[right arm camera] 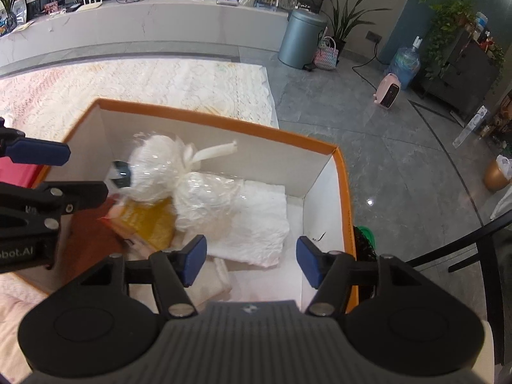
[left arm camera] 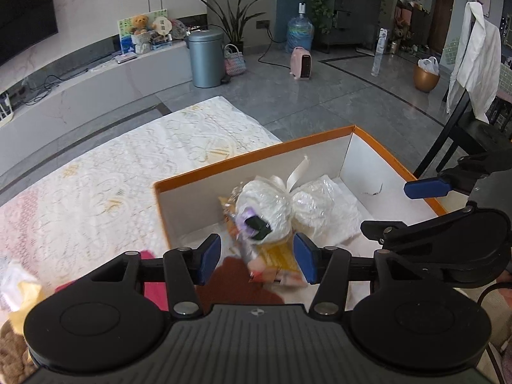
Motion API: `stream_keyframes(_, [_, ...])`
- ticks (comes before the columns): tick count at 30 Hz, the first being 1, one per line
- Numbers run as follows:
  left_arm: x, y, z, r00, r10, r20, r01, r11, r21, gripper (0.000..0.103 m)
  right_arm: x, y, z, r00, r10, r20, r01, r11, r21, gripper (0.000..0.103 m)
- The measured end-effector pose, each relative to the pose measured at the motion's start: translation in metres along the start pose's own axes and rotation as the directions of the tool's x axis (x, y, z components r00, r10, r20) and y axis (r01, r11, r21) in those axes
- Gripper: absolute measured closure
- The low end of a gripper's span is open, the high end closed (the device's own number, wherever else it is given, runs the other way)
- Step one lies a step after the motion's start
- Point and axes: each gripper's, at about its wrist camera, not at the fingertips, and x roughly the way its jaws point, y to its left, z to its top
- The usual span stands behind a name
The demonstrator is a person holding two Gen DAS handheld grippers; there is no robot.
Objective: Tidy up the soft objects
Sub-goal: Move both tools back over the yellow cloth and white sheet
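Note:
An orange-rimmed white box point(left arm camera: 252, 152) point(right arm camera: 344, 172) stands on a lace-covered table. Inside lies a white plush in clear plastic tied with a ribbon point(left arm camera: 272, 201) point(right arm camera: 172, 172), on a yellow packet point(left arm camera: 281, 256) point(right arm camera: 150, 220), a brown cloth point(left arm camera: 230, 281) point(right arm camera: 86, 243) and folded white cloths point(right arm camera: 256, 224). My left gripper point(left arm camera: 257, 259) is open, just above the box's near end, with the plush between its pads; it shows in the right wrist view point(right arm camera: 64, 172). My right gripper point(right arm camera: 251, 260) is open and empty over the white cloths; it shows in the left wrist view point(left arm camera: 400, 208).
A pink item point(left arm camera: 153, 284) and a yellow and brown soft thing point(left arm camera: 19, 297) lie left of the box on the lace tablecloth point(left arm camera: 128, 166). A black chair with a white garment point(left arm camera: 476, 73) stands at the right. Beyond the table are grey floor, a bin point(left arm camera: 206, 57) and a heater point(left arm camera: 302, 62).

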Motion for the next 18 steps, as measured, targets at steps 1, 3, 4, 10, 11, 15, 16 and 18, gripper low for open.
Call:
stream_keyframes(1, [-0.007,0.0,-0.002,1.0,0.009,0.012,-0.009,1.0,0.004,0.041,-0.007,0.003,-0.001,1.0,0.005,0.01,-0.005,1.0,0.001,0.041])
stream_keyframes(3, [-0.023,0.001,-0.008,0.998,0.034,0.048,-0.035,0.999,0.004,0.041,-0.025,0.011,-0.006,0.999,0.022,0.046,-0.022,1.0,0.002,0.041])
stream_keyframes(4, [-0.031,0.003,-0.01,0.997,0.04,0.067,-0.04,0.999,-0.001,0.041,-0.035,0.015,-0.008,0.997,0.028,0.068,-0.029,1.0,0.005,0.041])
stream_keyframes(10, [-0.082,0.02,-0.036,0.982,0.093,0.165,-0.077,0.992,-0.1,0.041,-0.082,0.045,-0.026,0.978,0.037,0.204,-0.048,0.998,0.05,0.041])
stream_keyframes(11, [-0.09,0.023,-0.041,0.978,0.1,0.181,-0.08,0.99,-0.119,0.041,-0.089,0.052,-0.031,0.973,0.04,0.228,-0.054,0.997,0.058,0.04])
stream_keyframes(15, [-0.12,0.041,-0.065,0.968,0.133,0.215,-0.089,0.975,-0.206,0.041,-0.109,0.081,-0.047,0.96,0.065,0.273,-0.09,0.993,0.08,0.04])
stream_keyframes(16, [-0.125,0.045,-0.072,0.965,0.148,0.217,-0.097,0.969,-0.229,0.041,-0.113,0.089,-0.05,0.957,0.078,0.278,-0.106,0.991,0.085,0.04])
stream_keyframes(18, [-0.136,0.055,-0.085,0.961,0.178,0.213,-0.115,0.954,-0.278,0.041,-0.119,0.105,-0.057,0.952,0.106,0.287,-0.14,0.985,0.099,0.04])
